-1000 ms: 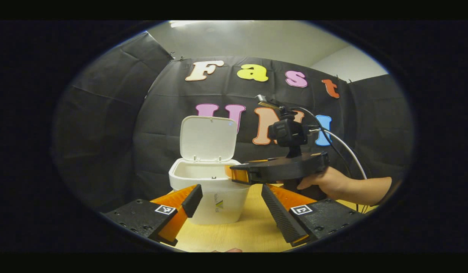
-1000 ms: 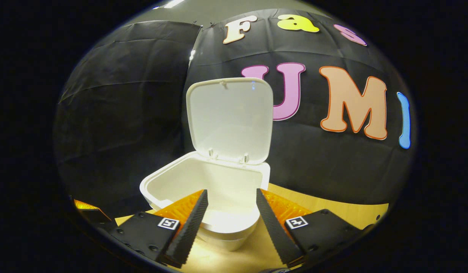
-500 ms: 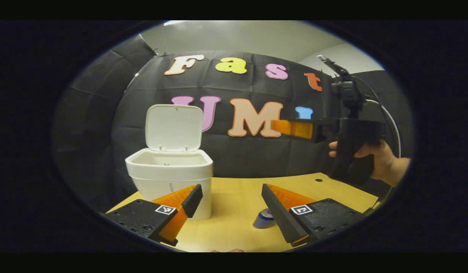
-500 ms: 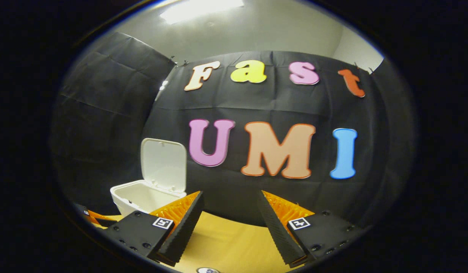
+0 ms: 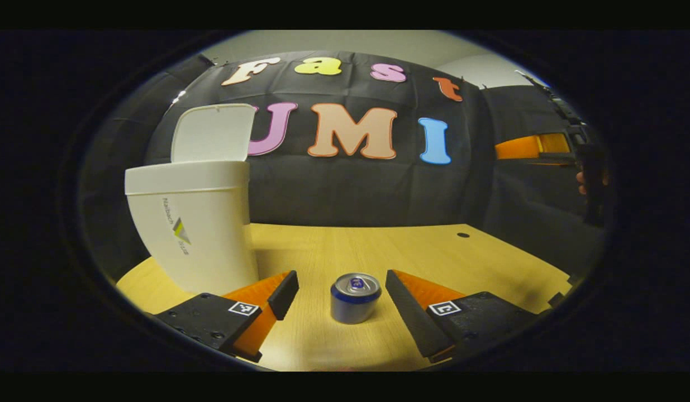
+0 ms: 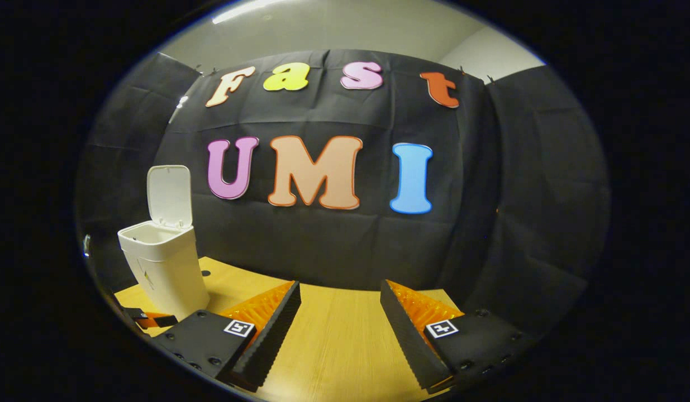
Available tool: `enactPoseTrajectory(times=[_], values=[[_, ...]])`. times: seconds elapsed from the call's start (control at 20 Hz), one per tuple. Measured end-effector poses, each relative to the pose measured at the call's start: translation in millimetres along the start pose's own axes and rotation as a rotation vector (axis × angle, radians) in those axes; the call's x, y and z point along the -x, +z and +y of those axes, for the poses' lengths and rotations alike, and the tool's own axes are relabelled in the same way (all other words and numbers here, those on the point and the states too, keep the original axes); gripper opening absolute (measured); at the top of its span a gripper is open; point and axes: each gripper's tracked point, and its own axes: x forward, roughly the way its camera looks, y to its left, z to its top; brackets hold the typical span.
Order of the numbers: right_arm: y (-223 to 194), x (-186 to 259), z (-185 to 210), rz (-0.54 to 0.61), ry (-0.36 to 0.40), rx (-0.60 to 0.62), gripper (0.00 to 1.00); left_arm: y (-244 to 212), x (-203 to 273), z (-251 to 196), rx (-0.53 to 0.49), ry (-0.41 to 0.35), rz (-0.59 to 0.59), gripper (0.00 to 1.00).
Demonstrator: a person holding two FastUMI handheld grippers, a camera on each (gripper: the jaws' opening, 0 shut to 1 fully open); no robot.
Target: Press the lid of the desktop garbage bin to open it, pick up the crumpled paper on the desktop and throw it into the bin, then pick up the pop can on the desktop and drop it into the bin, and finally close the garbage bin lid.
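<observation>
Pop can [image 5: 355, 297]: stands upright on the wooden desktop [image 5: 378, 251], centred between the two fingers of the left gripper [image 5: 340, 293], touching neither; open desktop beyond it up to the booth wall
Left gripper: fingers spread wide, nothing held, a gap on each side of the can
Garbage bin [image 5: 195, 223]: left of the can, near the desktop's left edge, just beyond the left finger [image 5: 282, 286]
Bin lid [image 5: 213, 133]: raised upright at the back, mouth uncovered
Right gripper [image 6: 339, 310]: fingers wide apart, empty, above bare desktop; in the left gripper view it hangs high at the far right, held by a hand [image 5: 584, 182]
Bin in right gripper view [image 6: 163, 268]: far left, well apart from that gripper
</observation>
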Motion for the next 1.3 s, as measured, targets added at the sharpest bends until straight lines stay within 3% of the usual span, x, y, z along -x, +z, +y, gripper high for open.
enactPoseTrajectory(times=[0.35,0.55,0.6,1.0,1.3], values=[[-50.1,12.9,-28.8,0.114,-0.004,-0.009,0.96,-65.2,-38.4,-19.0,-0.022,0.005,0.121,0.95],[-57.9,25.5,-14.0,0.136,0.064,0.000,0.97,-70.8,-53.9,-16.7,-0.020,0.024,0.116,0.94],[-59.5,28.1,-11.1,0.137,0.077,0.015,0.97,-65.4,-54.1,-14.9,-0.010,0.018,0.103,0.76],[-67.2,60.0,32.4,0.161,0.227,0.020,0.96,112.0,-8.4,29.5,-0.010,0.075,-0.163,0.70],[-70.3,63.8,50.0,0.163,0.230,-0.080,0.96,228.1,7.2,116.4,-0.091,0.195,-0.270,0.70]])
